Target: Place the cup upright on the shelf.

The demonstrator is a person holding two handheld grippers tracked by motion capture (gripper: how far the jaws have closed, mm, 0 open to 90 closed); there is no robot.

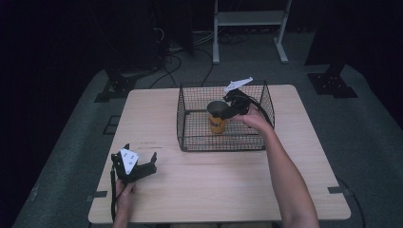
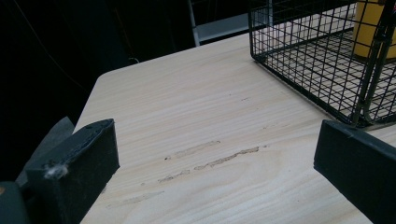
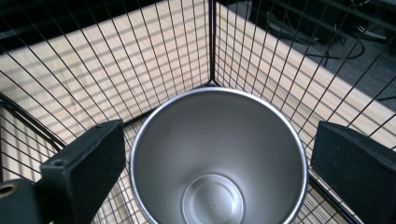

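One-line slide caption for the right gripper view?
Open right tongs straddle an empty steel-lined cup standing inside the black wire basket.

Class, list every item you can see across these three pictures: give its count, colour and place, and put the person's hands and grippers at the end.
Table: one, light wood, centre of the high view.
Wire basket: one, black, far half of the table.
Cup: one, yellow outside, silvery metal inside, upright in the basket.
Shelf frame: one, white, on the floor beyond the table.
Left gripper: one, black, jaws apart, over the table's near left part.
Right gripper: one, black, jaws apart either side of the cup's rim.
Left hand: one, near table edge.
Right hand: one, reaching into the basket.
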